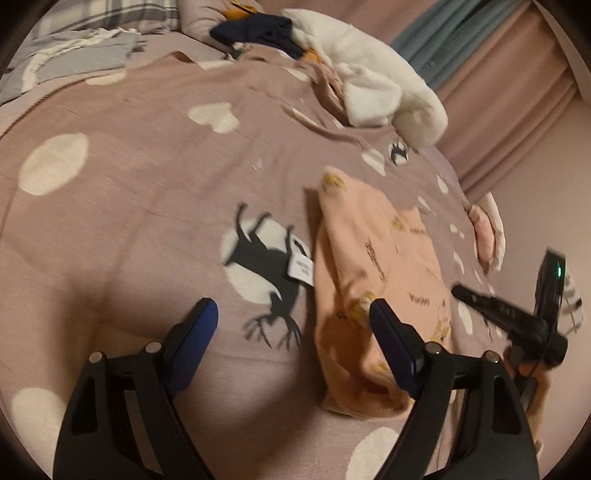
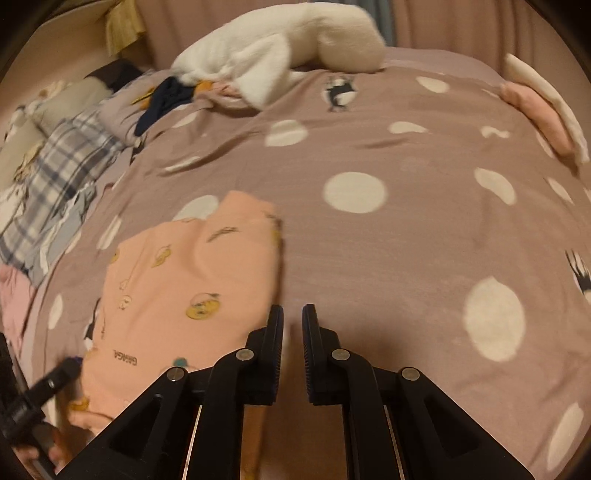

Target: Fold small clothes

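A small peach garment with yellow cartoon prints point(image 1: 384, 280) lies folded on the mauve polka-dot bedspread point(image 1: 129, 206). A white label point(image 1: 301, 271) sticks out at its left edge. My left gripper point(image 1: 291, 314) is open and empty above the bedspread, its right finger over the garment's near part. In the right wrist view the garment point(image 2: 177, 280) lies to the left. My right gripper point(image 2: 293, 314) hovers just right of its edge, jaws nearly closed with a narrow gap and nothing between them. The right gripper also shows at the right of the left wrist view point(image 1: 509, 317).
A white plush toy point(image 1: 373, 77) and dark navy clothing point(image 1: 258, 31) lie at the far side of the bed. Grey plaid fabric point(image 2: 62, 173) is piled at the left. A folded pink and white item point(image 2: 543, 107) sits near the bed's right edge. Pink curtains point(image 1: 509, 110) hang behind.
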`<state>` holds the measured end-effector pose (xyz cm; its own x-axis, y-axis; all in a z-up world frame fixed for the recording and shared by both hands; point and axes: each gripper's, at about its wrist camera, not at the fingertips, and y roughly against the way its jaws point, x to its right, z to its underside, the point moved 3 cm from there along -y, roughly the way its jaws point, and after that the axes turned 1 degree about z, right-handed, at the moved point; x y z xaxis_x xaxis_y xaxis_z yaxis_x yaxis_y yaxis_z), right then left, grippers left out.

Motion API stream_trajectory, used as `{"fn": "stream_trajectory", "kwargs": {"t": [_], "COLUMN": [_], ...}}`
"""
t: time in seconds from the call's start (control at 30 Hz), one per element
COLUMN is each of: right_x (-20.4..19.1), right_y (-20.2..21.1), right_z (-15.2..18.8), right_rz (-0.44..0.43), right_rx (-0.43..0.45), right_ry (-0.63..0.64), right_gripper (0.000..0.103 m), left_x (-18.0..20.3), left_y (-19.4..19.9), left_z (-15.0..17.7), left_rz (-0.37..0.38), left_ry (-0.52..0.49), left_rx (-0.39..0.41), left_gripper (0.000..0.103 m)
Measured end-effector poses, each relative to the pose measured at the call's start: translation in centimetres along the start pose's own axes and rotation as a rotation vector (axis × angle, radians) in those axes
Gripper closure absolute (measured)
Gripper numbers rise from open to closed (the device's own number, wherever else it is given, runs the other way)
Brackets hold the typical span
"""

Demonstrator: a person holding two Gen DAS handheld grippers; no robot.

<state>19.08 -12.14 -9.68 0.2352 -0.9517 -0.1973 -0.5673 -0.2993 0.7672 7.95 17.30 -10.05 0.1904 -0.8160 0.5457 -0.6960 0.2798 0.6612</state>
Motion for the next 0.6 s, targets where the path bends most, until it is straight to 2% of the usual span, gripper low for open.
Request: {"fn": "stream_trajectory", "kwargs": {"t": [0.07, 0.1, 0.13, 0.2, 0.27, 0.4, 0.47, 0.6], "right_x": [0.9, 1.2, 1.3, 1.5, 1.1, -0.5, -1.4, -2.1], "right_y": [0.5, 0.7, 0.8, 1.1, 1.3, 1.0, 0.7, -0.9], "right_z": [0.2, 0.3, 0.4, 0.5, 0.7, 1.4, 2.0, 2.8], "right_rz": [-0.029, -0.045, -0.066, -0.117, -0.176, -0.251, -0.276, -0.324], "right_rx": [-0.009, -0.015, -0.018, -0.009, -0.018, -0.061, -0.077, -0.126], "right_ry": [-0.034, -0.048, -0.059, -0.078, -0.081, -0.020, 0.009, 0.013], "right_gripper": [0.086, 0.070, 0.050, 0.033, 0.033, 0.033, 0.033, 0.033], "left_x": [0.3, 0.6, 1.1, 2.1, 2.8, 2.7, 3.0, 2.3], "left_y": [-0.3, -0.4, -0.7, -1.4, -2.2, -5.2, -5.4, -5.6], "left_z": [-0.9, -1.2, -1.5, -1.9, -2.0, -0.6, -0.5, -0.7], "left_rz": [0.079, 0.152, 0.233, 0.361, 0.361, 0.255, 0.270, 0.326], "left_ry": [0.026, 0.039, 0.045, 0.043, 0.034, 0.053, 0.033, 0.098], "left_rx": [-0.002, -0.023, -0.055, -0.108, -0.122, -0.233, -0.216, -0.283], "left_gripper": [0.018, 0.016, 0.014, 0.011, 0.011, 0.012, 0.012, 0.012]}}
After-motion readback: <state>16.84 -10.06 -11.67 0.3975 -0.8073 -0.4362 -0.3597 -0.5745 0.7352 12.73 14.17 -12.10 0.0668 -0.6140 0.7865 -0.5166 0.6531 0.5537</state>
